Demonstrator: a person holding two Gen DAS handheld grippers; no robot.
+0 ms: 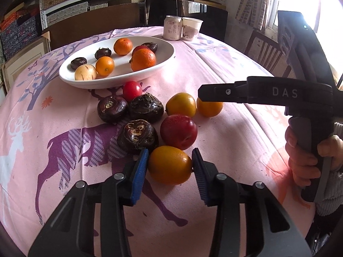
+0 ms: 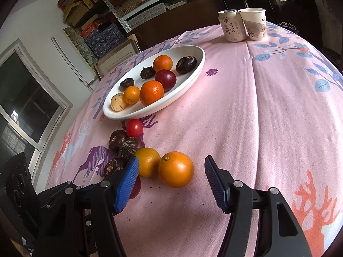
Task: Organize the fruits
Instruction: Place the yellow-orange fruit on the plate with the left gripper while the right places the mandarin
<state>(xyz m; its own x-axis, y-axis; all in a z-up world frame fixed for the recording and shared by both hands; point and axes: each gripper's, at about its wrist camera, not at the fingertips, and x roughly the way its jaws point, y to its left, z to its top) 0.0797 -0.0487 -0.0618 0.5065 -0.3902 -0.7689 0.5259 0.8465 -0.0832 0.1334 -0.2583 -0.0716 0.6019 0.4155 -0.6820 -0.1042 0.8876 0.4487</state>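
My left gripper (image 1: 169, 165) is shut on a small orange (image 1: 169, 165) that rests on the pink tablecloth. Beyond it lie a red plum (image 1: 178, 131), three dark water chestnuts (image 1: 137, 136), a cherry tomato (image 1: 132, 90) and two more oranges (image 1: 181, 105). A white oval dish (image 1: 120, 77) behind them holds several fruits. My right gripper (image 2: 171, 176) is open, its blue pads on either side of an orange (image 2: 176, 169) without touching it; a second orange (image 2: 147, 161) sits just left. The dish (image 2: 188, 83) also shows in the right wrist view.
A drink can (image 1: 172, 27) and a paper cup (image 1: 191, 28) stand at the table's far edge. A wooden chair (image 1: 265, 51) is at the right. Shelves with boxes line the back wall. My right gripper's body (image 1: 289, 94) hovers over the fruit pile.
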